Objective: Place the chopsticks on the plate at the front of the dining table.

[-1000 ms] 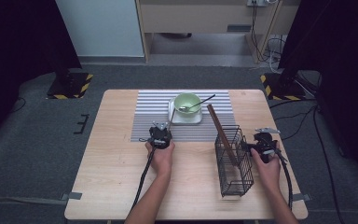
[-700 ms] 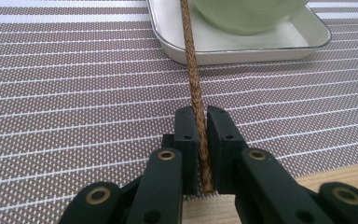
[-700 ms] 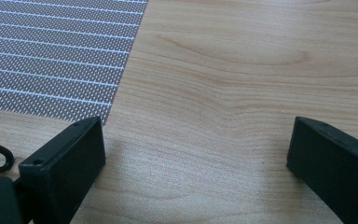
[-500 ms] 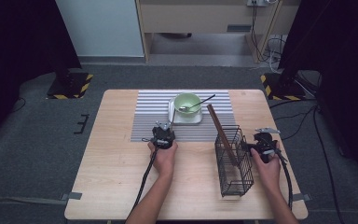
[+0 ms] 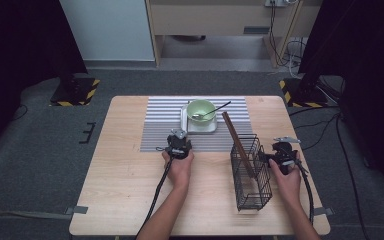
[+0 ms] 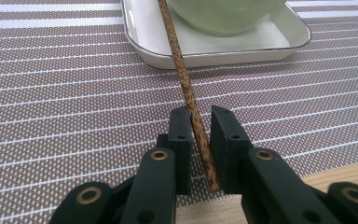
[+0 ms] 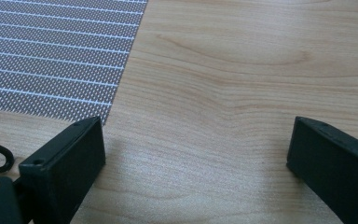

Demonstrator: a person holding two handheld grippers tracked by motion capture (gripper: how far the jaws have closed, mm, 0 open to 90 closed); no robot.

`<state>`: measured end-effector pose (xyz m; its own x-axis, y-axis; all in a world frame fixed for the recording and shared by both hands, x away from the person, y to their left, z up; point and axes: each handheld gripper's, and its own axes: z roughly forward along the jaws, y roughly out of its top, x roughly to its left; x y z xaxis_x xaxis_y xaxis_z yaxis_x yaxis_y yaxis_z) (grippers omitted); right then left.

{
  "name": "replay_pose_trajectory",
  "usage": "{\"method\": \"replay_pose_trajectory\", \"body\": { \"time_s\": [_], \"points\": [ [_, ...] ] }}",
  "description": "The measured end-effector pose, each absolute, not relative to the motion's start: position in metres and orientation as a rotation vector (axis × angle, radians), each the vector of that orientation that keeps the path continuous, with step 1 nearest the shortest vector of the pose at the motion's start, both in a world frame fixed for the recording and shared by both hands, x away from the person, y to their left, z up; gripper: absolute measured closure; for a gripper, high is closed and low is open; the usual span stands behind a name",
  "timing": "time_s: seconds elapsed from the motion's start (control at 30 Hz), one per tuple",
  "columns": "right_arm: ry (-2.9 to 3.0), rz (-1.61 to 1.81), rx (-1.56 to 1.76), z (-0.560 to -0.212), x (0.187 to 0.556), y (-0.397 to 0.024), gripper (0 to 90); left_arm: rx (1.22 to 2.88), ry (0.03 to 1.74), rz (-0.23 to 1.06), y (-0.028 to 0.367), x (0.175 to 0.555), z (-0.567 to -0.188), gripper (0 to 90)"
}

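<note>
A brown wooden chopstick (image 6: 182, 70) lies on the striped placemat (image 6: 56, 93), its far end resting over the rim of the white tray (image 6: 242, 49) under the pale green bowl (image 6: 223, 18). My left gripper (image 6: 200, 116) straddles its near end. The jaws have just been opening and stand slightly apart, with the chopstick loose between them and a small gap on the right. In the high view the left gripper (image 5: 179, 139) sits just in front of the tray (image 5: 200, 129). My right gripper (image 7: 196, 154) stands wide open over bare wood, beside the black wire basket (image 5: 252, 185).
A metal spoon (image 5: 214, 110) rests in the bowl (image 5: 201, 108). Brown sticks (image 5: 236, 137) lean out of the basket at the table's right. The wooden table (image 5: 125, 190) has free room at front left. Cables trail from both grippers toward the near edge.
My left gripper has edged slightly to the right, toward the tray. The right gripper and the basket have kept still.
</note>
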<state>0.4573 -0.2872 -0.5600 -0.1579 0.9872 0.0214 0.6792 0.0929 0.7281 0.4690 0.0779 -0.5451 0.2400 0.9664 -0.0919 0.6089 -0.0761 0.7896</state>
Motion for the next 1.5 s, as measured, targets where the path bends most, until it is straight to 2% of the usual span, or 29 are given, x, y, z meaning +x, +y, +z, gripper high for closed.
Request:
{"method": "replay_pose_trajectory", "body": {
  "time_s": [1.2, 1.5],
  "points": [
    [1.895, 0.839, 1.629, -0.56, 0.4573, -0.2873, 4.3, 1.79, 1.441, 0.591, 0.0728, 0.4766, -0.5481, 75.2],
    [1.895, 0.839, 1.63, -0.56, 0.4573, -0.2872, 4.3, 1.798, 1.431, 0.594, 0.0714, 0.4749, -0.5471, 65.9]
  ]
}}
